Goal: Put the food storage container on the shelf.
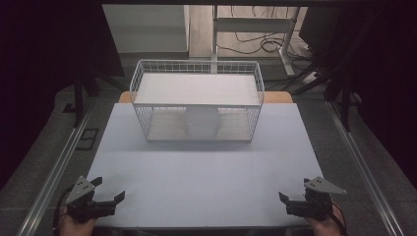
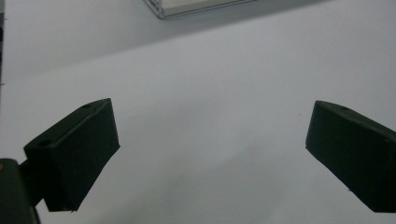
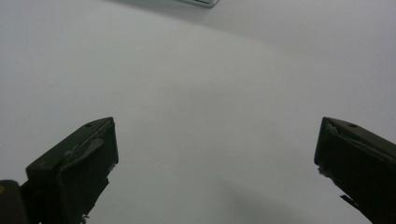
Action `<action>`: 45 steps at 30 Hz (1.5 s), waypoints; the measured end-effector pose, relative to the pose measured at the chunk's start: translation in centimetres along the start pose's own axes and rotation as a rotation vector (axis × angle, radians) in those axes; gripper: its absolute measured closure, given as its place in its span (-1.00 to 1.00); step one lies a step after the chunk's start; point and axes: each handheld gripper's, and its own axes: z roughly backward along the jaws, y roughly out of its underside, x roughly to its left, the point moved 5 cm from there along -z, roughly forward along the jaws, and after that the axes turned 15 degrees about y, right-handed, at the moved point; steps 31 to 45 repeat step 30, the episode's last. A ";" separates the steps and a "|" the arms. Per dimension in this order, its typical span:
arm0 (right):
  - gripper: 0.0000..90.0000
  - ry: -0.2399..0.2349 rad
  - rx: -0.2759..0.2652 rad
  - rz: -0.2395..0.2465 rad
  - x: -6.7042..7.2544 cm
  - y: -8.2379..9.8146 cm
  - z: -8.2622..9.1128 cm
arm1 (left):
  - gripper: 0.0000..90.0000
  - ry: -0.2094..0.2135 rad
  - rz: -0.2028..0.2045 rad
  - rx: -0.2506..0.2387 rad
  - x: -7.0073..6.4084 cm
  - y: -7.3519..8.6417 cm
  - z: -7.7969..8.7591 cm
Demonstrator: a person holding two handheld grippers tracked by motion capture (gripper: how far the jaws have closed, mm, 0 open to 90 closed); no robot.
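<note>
**Ready to reach for the bowl**

My left gripper and right gripper wait wide open at the near table edge. The round white bowl stands far, on the white wire basket rack's lower shelf. I should approach low and straight, avoiding the wires.

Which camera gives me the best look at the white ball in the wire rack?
The high view: the ball sits on the lower shelf of the rack, seen whole through the open front. The left and right gripper views catch just a rack corner.
</note>
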 end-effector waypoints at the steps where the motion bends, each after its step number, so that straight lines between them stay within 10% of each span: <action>1: -1.00 0.000 0.000 0.000 0.0 0.0 0.0 | -0.95 0.000 0.000 0.000 0.0 0.0 0.0; 19: -1.00 0.030 0.037 -0.047 -2.1 1.9 0.3 | -0.95 -0.084 0.057 0.016 2.3 1.6 1.7; 45: -1.00 0.032 0.063 -0.037 -2.2 2.2 0.1 | -0.95 -0.065 0.063 0.036 2.3 1.8 1.3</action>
